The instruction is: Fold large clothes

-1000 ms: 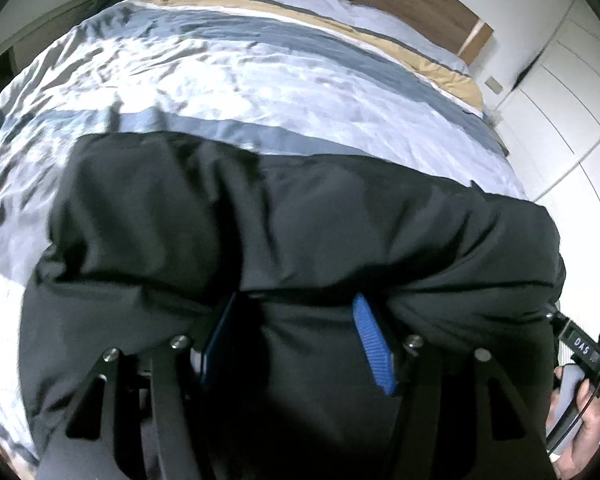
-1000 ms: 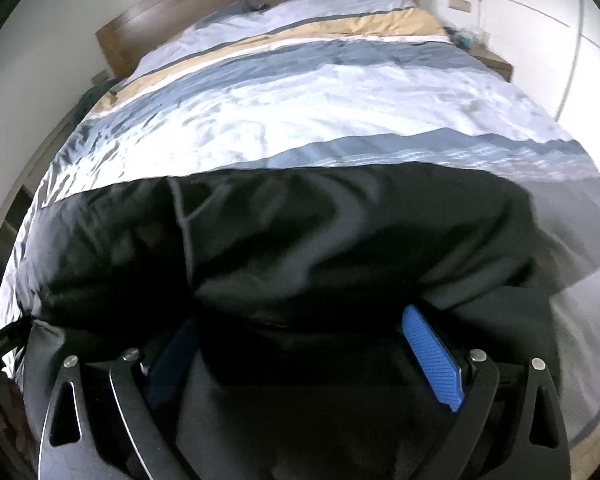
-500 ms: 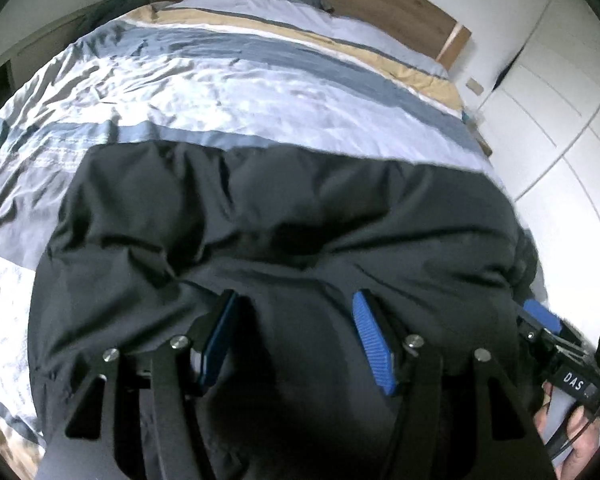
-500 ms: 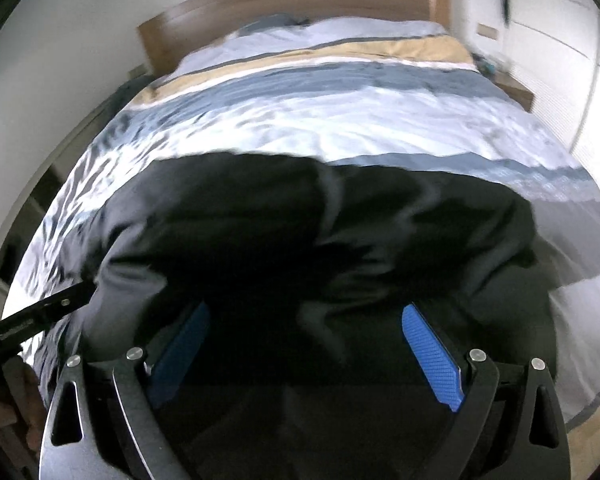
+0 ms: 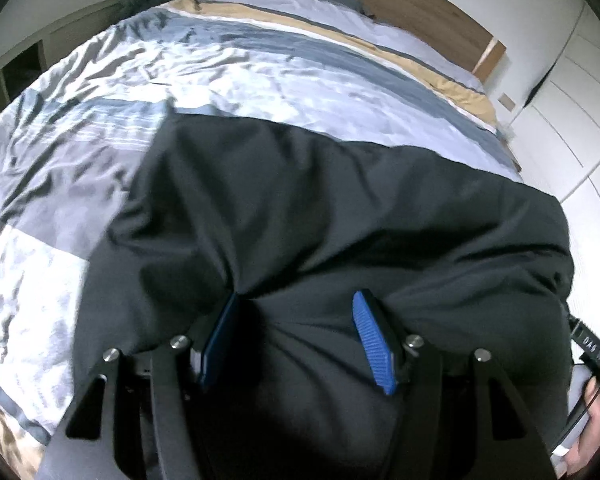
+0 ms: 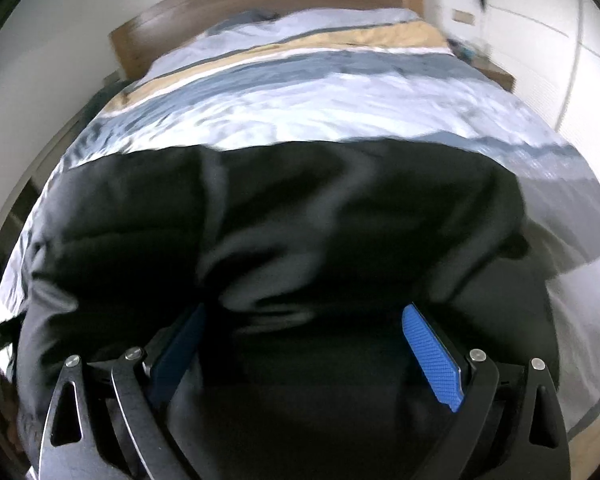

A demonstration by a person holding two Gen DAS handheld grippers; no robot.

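A large black garment (image 5: pixel 332 216) lies folded across the near end of the bed and also fills the right wrist view (image 6: pixel 284 216). My left gripper (image 5: pixel 296 336) is open, its blue pads apart over the garment's near part, with cloth bunched against the left pad. My right gripper (image 6: pixel 304 352) is open wide above the garment's near part, holding nothing. The other gripper's handle and a hand (image 5: pixel 588 360) show at the right edge of the left wrist view.
The bed has a striped grey, white and tan duvet (image 5: pixel 260 68) and a wooden headboard (image 6: pixel 268 4). White wardrobe doors (image 5: pixel 572 92) stand on the right. A shelf unit (image 5: pixel 16 68) stands left of the bed.
Both grippers have moved while staying open. The garment's folded bulge has flattened and spread out on the bed. The views have shifted slightly.
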